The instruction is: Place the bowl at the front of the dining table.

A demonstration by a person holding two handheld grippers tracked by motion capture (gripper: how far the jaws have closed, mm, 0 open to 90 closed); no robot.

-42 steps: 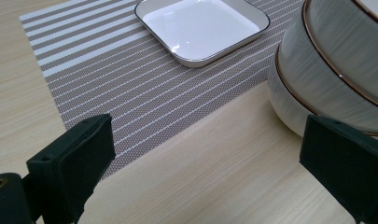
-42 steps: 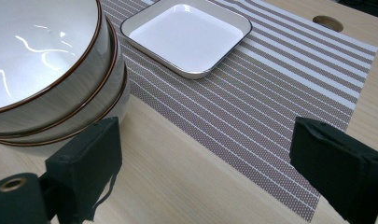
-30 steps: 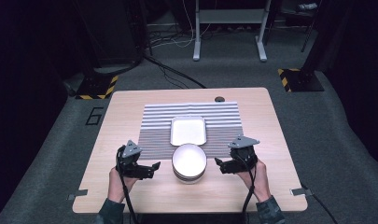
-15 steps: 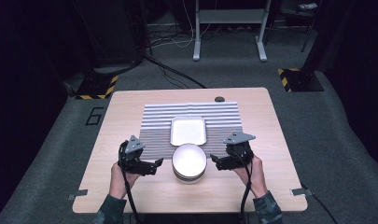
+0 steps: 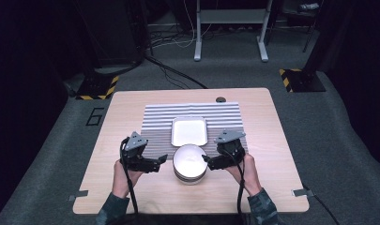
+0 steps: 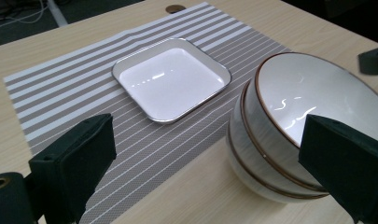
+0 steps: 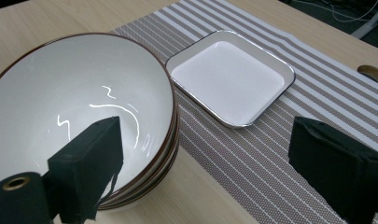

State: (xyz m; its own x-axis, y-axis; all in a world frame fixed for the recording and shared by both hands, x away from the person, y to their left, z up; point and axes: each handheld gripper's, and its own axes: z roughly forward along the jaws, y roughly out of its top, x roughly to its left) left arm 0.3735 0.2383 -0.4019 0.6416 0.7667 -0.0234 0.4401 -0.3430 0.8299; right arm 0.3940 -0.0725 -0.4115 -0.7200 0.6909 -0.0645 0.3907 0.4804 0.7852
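- Stacked bowls (image 5: 189, 163) sit at the near edge of the striped placemat (image 5: 225, 118), between the two grippers on the wooden table (image 5: 267, 108).
- Right gripper (image 5: 208, 162) is the nearer one; its inner jaw reaches the stack's right rim, with the bowls lying to its left.
- Left gripper (image 5: 161, 162) waits just beside the stack's left side, a small gap between.
- Both grippers are spread wide, grasping nothing.
- Three nested bowls show in the left gripper view (image 6: 289, 126): glossy white inside, thin brown rims, upright.
- Beyond them, a shallow square white plate (image 5: 189, 131) rests on the placemat, nearly touching the stack.
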